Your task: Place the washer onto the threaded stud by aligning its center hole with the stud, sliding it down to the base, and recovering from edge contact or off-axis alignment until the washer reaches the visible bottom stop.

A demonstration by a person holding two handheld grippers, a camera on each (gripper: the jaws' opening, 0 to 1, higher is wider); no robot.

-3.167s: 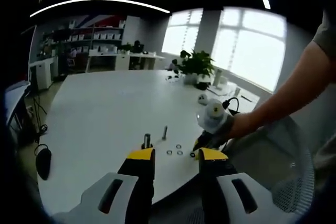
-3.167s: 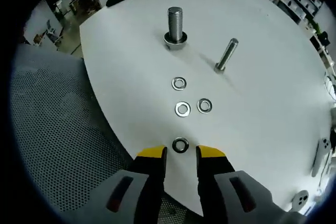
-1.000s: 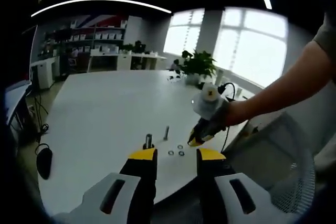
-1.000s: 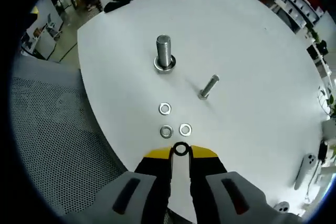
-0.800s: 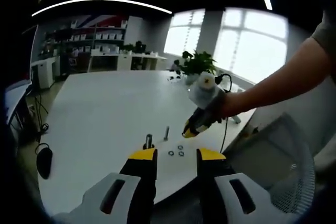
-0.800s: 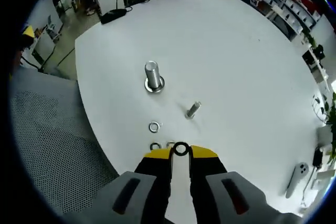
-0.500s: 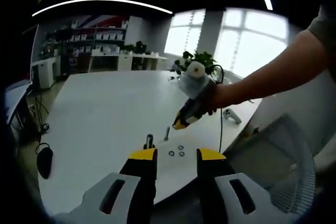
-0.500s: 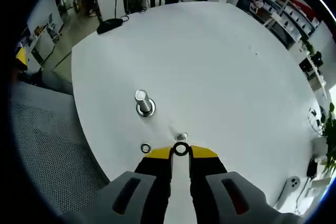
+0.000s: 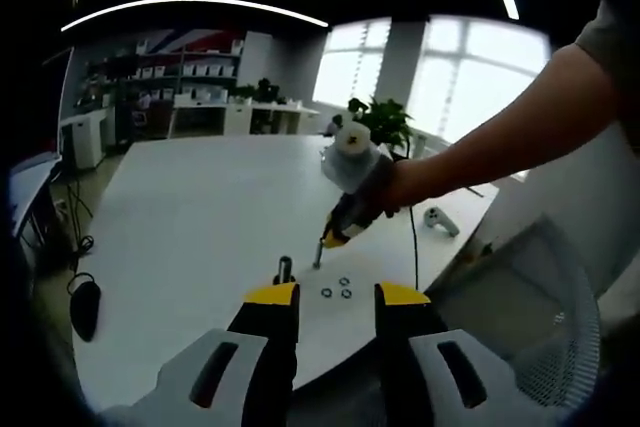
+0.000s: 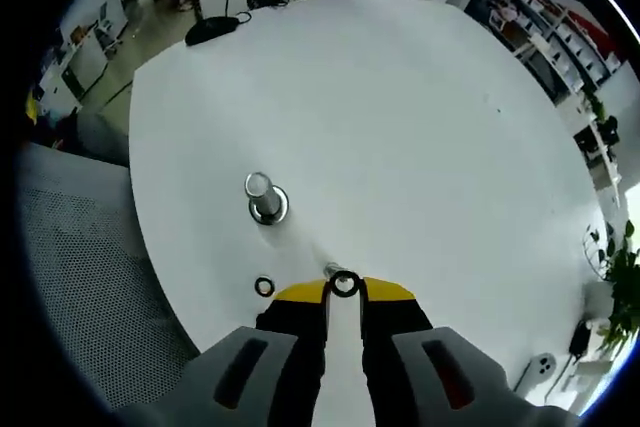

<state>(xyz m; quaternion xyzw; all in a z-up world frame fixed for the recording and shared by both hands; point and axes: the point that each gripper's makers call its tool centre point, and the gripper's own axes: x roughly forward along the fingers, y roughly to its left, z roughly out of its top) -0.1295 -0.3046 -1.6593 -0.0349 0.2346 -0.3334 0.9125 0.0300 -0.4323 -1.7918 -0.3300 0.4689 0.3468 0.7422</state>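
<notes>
Nearest in the right gripper view, the right tool (image 10: 344, 290) has its yellow-tipped jaws closed almost together on a small dark washer (image 10: 344, 285), pinched at the very tips and seen ring-on. Just past the washer, the top of a slim stud (image 10: 331, 271) peeks out beside the left jaw tip, so the washer hangs right above it, a little to one side; whether the two touch cannot be told. Left of the jaws a loose washer (image 10: 264, 287) lies flat on the white desk (image 10: 400, 127). Farther up the desk stands a thicker threaded stud (image 10: 262, 196) on a broad base, seen almost from above. Beyond the desk's near edge a grey mesh chair (image 10: 80, 277) fills the left side, and a potted plant (image 10: 615, 297) sits at the far right.

At the bottom of the left gripper view, the left tool (image 9: 335, 294) holds its jaws parted with nothing between them. Just beyond the tips, loose washers (image 9: 337, 290) lie on the desk (image 9: 180, 207), with the thick stud (image 9: 284, 269) near the left jaw and the slim stud (image 9: 318, 255) a little farther on. Above that slim stud the right tool (image 9: 330, 241) points downward, held by a person's hand (image 9: 398, 185) whose bare forearm (image 9: 500, 142) reaches in from the right. Farther back a game controller (image 9: 440, 219) rests near the desk edge, then the plant (image 9: 380, 122), windows (image 9: 480, 87) and shelving (image 9: 170, 72).
</notes>
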